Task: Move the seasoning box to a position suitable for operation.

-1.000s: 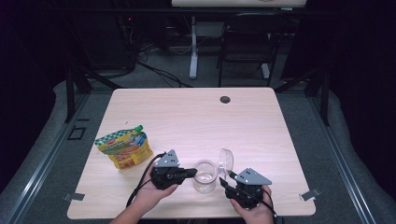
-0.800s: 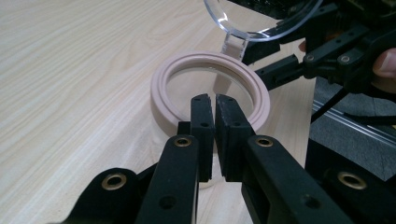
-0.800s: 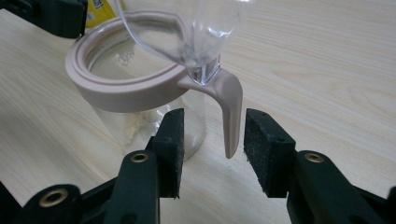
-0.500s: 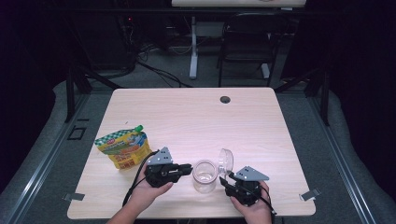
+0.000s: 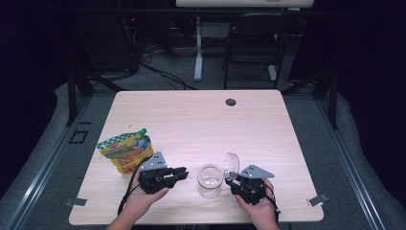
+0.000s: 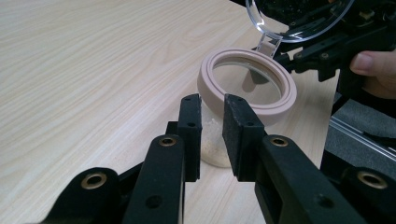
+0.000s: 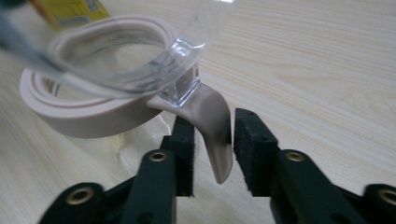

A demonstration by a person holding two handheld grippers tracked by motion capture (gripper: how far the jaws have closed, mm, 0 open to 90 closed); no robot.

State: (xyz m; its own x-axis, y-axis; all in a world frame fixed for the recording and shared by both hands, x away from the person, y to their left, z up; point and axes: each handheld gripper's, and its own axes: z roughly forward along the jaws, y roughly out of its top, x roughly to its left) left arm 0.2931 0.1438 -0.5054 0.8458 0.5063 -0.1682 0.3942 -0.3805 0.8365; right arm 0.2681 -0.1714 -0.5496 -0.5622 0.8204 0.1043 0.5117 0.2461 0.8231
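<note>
Pouch (image 5: pixel 125 152) sat at the table's (image 5: pixel 268 124) left edge, untouched, same spot as a second before. Print too small to read

My left claw (image 5: pixel 184 171) had let go of the jar (image 5: pixel 209 179) and backed off to the left. A second earlier it was right up against the glass. Its jaws had just been opening: a narrow gap, nothing in it. In the left gripper view the jar stood just beyond the pads, apart from them

Jar stayed put at the near edge, between both claws, upright, clear lid (image 5: pixel 231 165) flipped up on its right side

My right claw (image 7: pixel 215 116) had just been closing, about halfway in. The jar's beige tab (image 7: pixel 215 130) hung between the pads, close to or on one and clear of the other, so not clamped yet

My read: grip was handing over from left to right, and the jar had no firm hold on it at that moment. A clumsy pinch on the tab could have tipped or dragged it

Hard to make out: in the high view the right claw's tips sat under its grey plate and the lid. The right gripper view was blurred through the lid. Whitish stuff low in the jar, couldn't tell if it was contents or glare
</note>
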